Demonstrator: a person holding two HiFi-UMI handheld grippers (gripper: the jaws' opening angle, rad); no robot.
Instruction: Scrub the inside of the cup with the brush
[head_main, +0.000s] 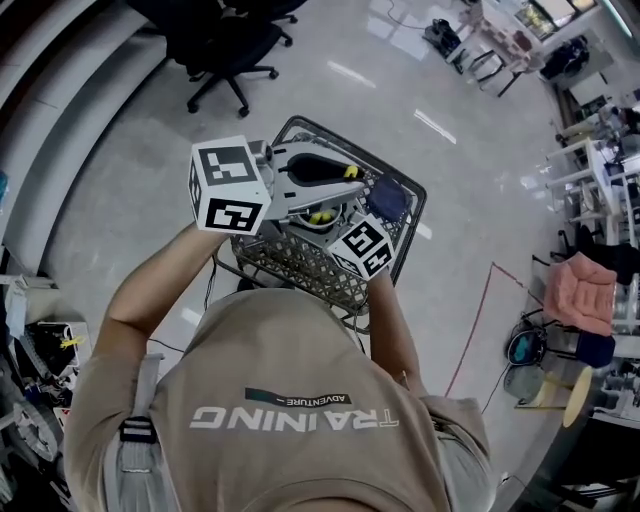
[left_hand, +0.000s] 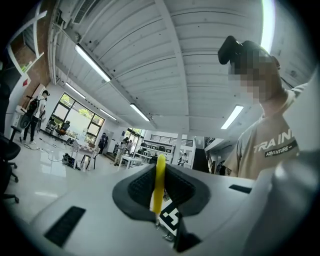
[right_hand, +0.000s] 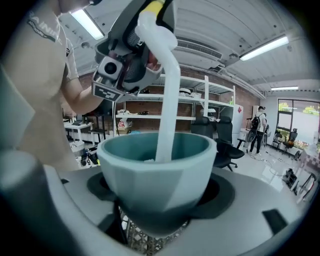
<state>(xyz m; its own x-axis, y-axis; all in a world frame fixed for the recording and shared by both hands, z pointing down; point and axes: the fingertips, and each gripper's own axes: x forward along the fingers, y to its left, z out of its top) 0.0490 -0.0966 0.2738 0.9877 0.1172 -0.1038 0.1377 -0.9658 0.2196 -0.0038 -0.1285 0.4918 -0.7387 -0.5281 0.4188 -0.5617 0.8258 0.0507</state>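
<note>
A teal cup (right_hand: 156, 167) sits upright between the jaws of my right gripper (right_hand: 160, 189), which is shut on its lower body. A brush with a white handle (right_hand: 168, 95) and a yellow end reaches down into the cup from above; its head is hidden inside. My left gripper (left_hand: 160, 192) is shut on that brush, whose yellow edge (left_hand: 160, 177) shows between the pads. In the head view the left gripper (head_main: 343, 172) and right gripper (head_main: 383, 208) meet over a wire basket (head_main: 300, 268), and the cup (head_main: 388, 198) shows as a dark round shape.
The wire basket stands on a shiny floor right in front of the person. A black office chair (head_main: 226, 48) is behind it to the left. A red tape line (head_main: 472, 325) and a pink-cushioned chair (head_main: 586, 290) lie to the right. Shelves and desks ring the room.
</note>
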